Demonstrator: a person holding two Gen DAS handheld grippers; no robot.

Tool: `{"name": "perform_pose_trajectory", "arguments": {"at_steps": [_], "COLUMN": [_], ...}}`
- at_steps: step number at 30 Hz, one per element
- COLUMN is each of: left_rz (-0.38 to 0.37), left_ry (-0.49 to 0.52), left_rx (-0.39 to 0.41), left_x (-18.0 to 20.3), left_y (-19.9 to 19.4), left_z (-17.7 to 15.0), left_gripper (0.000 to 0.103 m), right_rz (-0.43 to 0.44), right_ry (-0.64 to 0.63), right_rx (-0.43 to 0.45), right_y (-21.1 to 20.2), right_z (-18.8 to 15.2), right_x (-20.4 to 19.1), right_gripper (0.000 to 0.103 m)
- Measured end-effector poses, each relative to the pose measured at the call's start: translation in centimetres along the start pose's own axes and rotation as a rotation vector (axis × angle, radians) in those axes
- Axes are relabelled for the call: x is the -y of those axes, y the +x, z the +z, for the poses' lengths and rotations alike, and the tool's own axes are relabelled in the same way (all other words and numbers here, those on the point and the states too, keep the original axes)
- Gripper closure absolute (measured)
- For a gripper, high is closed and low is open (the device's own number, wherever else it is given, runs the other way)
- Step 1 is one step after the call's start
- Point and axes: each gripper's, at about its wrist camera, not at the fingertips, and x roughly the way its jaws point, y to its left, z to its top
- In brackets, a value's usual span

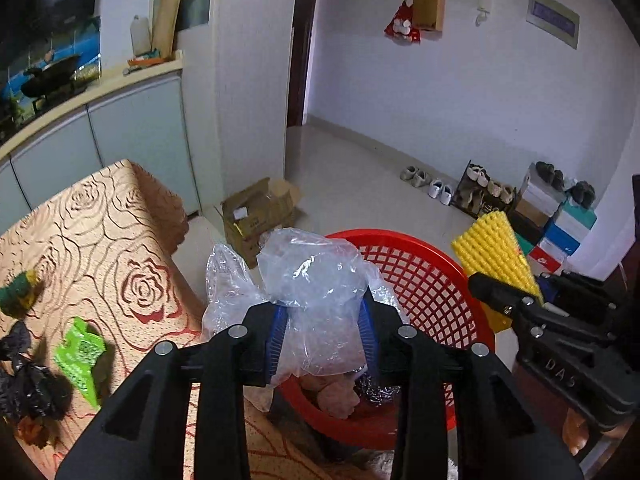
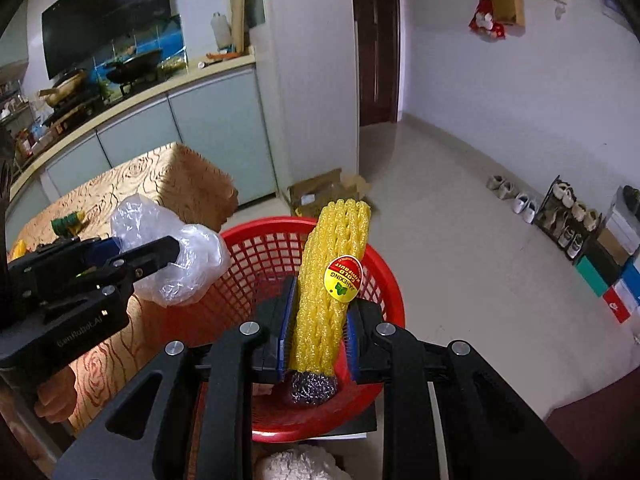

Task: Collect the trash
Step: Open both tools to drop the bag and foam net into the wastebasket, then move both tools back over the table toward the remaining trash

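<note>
both claws grip trash over the red basket [image 1: 420,264]: left claw [image 1: 324,336] apparently pinching a clear plastic bag [image 1: 316,280], right claw [image 2: 316,344] clenched on yellow foam netting [image 2: 332,280].

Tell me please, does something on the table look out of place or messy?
Yes. Trash lies loose on the rose-patterned tablecloth: a crumpled black bag, a torn green mesh piece and a green-yellow scrap. They look odd there, since the red basket beside the table already holds other trash.
</note>
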Motion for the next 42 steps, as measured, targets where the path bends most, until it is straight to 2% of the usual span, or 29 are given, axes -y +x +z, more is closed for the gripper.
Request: {"name": "perform_pose_trajectory", "arguments": {"at_steps": [6, 8, 13, 16, 21, 29, 42], "left_rz": [-0.012, -0.023, -0.038, -0.043, -0.031, -0.030, 0.051], "left_ry": [0.004, 0.002, 0.004, -0.004, 0.002, 0.015, -0.023], "left_rx": [-0.029, -0.039, -0.040, -0.027, 0.002, 0.040, 0.123], "left_x": [0.1, 0.0, 0.1, -0.1, -0.2, 0.1, -2.6], "left_y": [1.1, 1.3, 1.2, 0.7, -0.5, -2.5, -7.5], "left_z": [0.0, 0.1, 0.3, 0.6, 0.9, 1.0, 0.1], "left_gripper": [0.063, 0.060, 0.050, 0.042, 0.036, 0.032, 0.032], "right_rz": [0.022, 0.036, 0.058, 0.062, 0.056, 0.042, 0.017], "right_ry": [-0.001, 0.010, 0.017, 0.026, 0.047, 0.061, 0.028], "right_rx": [-0.035, -0.042, -0.048, -0.046, -0.025, 0.015, 0.110], "right_y": [1.6, 1.8, 1.7, 1.4, 0.4, -1.6, -5.2], "right_z": [-0.4, -0.5, -0.6, -0.7, -0.8, -0.4, 0.0], "right_x": [0.1, 0.3, 0.5, 0.6, 1.1, 1.2, -0.6], "right_gripper": [0.070, 0.062, 0.056, 0.056, 0.056, 0.056, 0.056]}}
